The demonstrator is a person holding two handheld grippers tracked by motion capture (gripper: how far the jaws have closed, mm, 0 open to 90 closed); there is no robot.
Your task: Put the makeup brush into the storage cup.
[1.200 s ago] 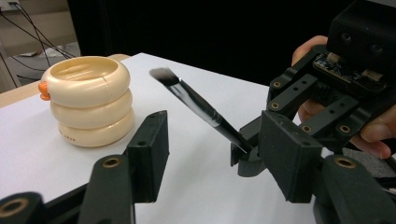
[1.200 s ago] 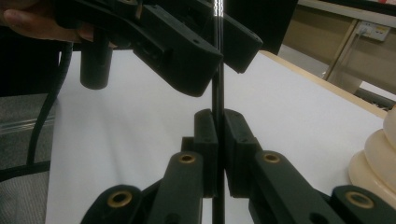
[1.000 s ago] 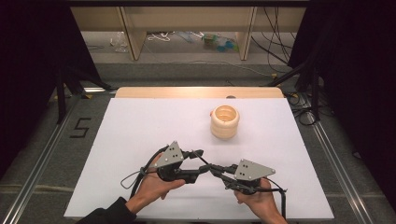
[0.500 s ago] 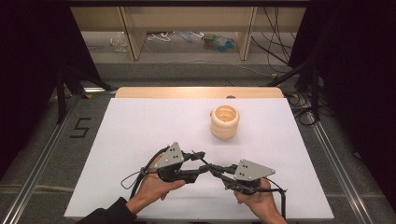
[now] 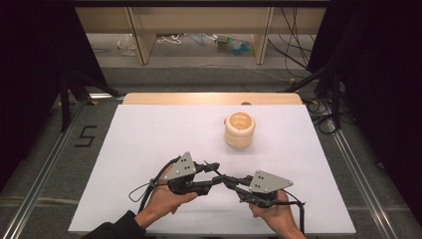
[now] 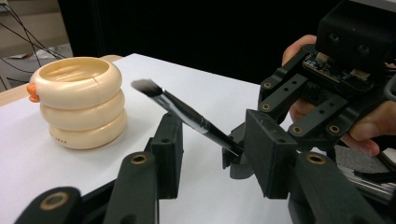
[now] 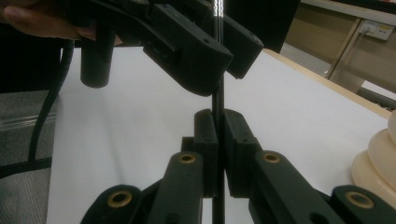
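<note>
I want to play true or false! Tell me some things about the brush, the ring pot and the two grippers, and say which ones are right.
1. The right gripper is shut on the brush. True.
2. The left gripper is squeezing the brush. False: its jaws stand open on either side of the brush.
3. The brush's bristles are stuck inside the pot. False: the bristle tip is in the air, apart from the pot.
4. The pot looks like three cream rings stacked up. True.
5. The pot stands on the white table. True.
6. The pot is lying on its side. False: it stands upright, open at the top.
</note>
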